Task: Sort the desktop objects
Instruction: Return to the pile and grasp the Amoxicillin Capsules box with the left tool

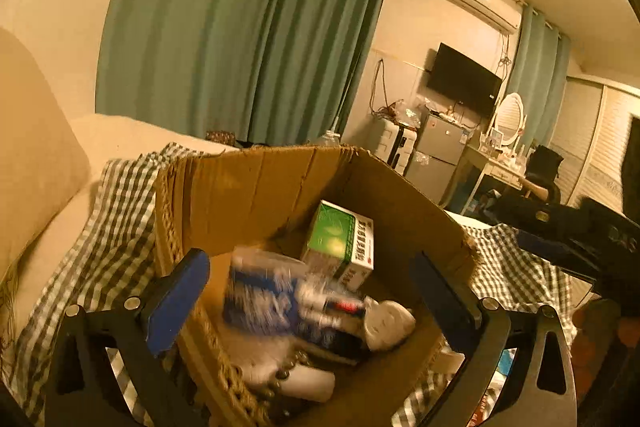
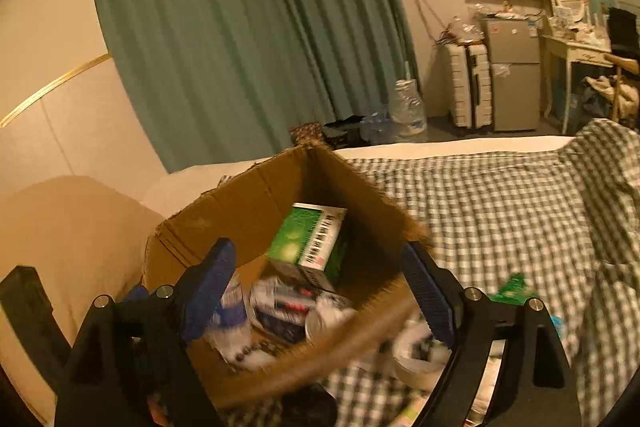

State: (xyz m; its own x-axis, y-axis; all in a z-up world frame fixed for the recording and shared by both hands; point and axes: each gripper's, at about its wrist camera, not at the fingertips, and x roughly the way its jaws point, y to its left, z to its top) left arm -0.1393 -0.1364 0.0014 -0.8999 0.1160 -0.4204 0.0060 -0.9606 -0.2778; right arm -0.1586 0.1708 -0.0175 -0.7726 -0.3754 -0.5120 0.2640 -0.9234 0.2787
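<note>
while both grippers' jaws stand apart and empty, the cardboard box (image 1: 256,195) rim sits between them.

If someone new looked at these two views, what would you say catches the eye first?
The open brown cardboard box on the checked green-and-white bedcover, straight ahead of both grippers. Inside it, the bright green-and-white carton stands out at the back, above a blurred heap of blue-and-white packets. Behind hangs a tall teal curtain.
</note>
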